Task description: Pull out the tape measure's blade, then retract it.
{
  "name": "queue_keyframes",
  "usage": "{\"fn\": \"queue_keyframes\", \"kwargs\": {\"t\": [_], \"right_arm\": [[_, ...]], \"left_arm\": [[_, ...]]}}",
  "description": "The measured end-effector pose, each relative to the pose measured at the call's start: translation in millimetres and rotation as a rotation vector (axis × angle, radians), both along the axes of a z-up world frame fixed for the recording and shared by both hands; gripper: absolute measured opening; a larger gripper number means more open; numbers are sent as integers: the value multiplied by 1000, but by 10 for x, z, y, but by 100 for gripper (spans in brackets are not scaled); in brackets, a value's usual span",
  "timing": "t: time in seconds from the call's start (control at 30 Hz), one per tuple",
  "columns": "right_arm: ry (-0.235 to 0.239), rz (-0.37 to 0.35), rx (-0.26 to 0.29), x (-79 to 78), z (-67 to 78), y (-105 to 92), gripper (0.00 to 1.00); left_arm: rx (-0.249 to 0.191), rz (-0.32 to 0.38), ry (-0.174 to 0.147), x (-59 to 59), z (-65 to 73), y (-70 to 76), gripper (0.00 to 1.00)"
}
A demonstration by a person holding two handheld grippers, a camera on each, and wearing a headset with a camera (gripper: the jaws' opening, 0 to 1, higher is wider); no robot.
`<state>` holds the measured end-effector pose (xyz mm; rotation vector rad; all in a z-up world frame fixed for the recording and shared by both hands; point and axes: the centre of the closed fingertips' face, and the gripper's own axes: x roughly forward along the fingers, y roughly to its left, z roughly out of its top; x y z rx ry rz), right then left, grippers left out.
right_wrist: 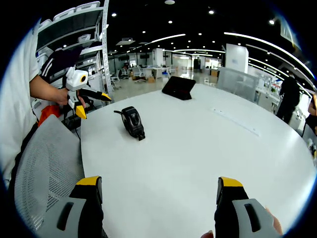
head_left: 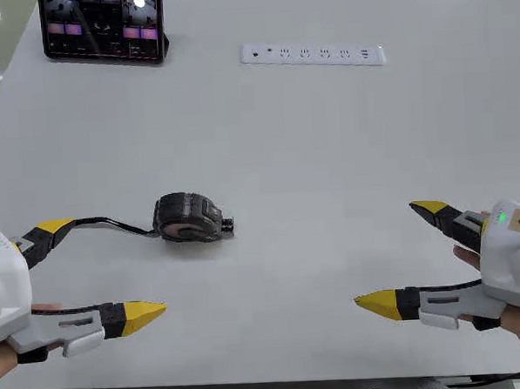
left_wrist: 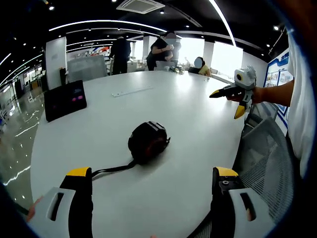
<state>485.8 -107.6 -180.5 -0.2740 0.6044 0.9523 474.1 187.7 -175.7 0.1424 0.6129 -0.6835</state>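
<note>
One round-edged white table takes up most of the head view. One grey mesh chair stands at its near edge, seen in both gripper views. Two hand-held grippers hover over the near part of the table, each white-bodied with two black jaws tipped in yellow. The left gripper is at the left and the right gripper at the right, well apart from each other. Each has its two jaws spread wide with nothing between them but bare tabletop. One dark tablet, its screen lit with small coloured tiles, stands propped at the far left of the table. One white power strip with a single row of sockets lies flat to the tablet's right. One black tape measure lies on its side on the table, left of centre, near the left gripper and just beyond its jaw tips, and far from the right gripper. Neither gripper touches its case. A small end tab sits right at the case mouth, on the side facing the right gripper. One thin black wrist strap trails from the case across the table toward the tip of one left jaw; whether it touches that tip I cannot tell.
</note>
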Motion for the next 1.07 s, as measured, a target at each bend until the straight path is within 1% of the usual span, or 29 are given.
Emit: {"fn": "queue_keyframes", "kwargs": {"t": [0.13,0.17,0.2,0.23,0.27,0.33,0.37,0.4,0.5,0.53,0.6,0.63,0.67,0.7,0.77,0.83,0.9,1.07], "right_arm": [[19,1,-2,-37,-46,-24,96],[23,1,-2,-45,-57,-27,96],[28,1,-5,-56,-72,-30,95],[32,3,-9,-66,-83,-32,95],[35,5,-10,-74,-90,-32,95],[41,6,-12,-90,-102,-33,95],[42,7,-14,-96,-103,-35,95],[44,6,-12,-99,-104,-36,94],[46,5,-12,-103,-106,-41,94],[48,5,-12,-104,-108,-43,94],[48,7,-13,-106,-107,-44,94],[47,7,-13,-107,-107,-43,94],[46,7,-14,-107,-107,-44,94],[47,7,-15,-108,-107,-44,94],[46,7,-15,-108,-107,-43,94],[46,7,-18,-109,-112,-47,94],[48,7,-18,-113,-115,-50,94],[52,7,-20,-121,-133,-68,94]], "left_arm": [[3,-10,9,-39,-33,29,99],[1,-8,24,-55,-52,36,99],[-8,-6,33,-66,-64,40,99],[-9,-6,31,-69,-64,45,99],[-17,-8,45,-90,-71,37,99],[-27,-3,43,-93,-67,45,99],[-36,-3,59,-114,-76,37,99],[-34,-3,56,-112,-77,40,99],[-31,-7,60,-122,-95,44,99],[-42,-8,64,-126,-93,36,99],[-46,-7,64,-123,-88,41,99],[-57,-10,84,-144,-96,28,99],[-46,-12,83,-141,-108,39,99],[-35,-11,68,-126,-108,52,99],[-40,-6,69,-119,-105,61,99],[-41,-2,61,-109,-94,69,99],[-42,-7,67,-115,-101,66,99],[-41,-9,67,-115,-103,74,99]]}}
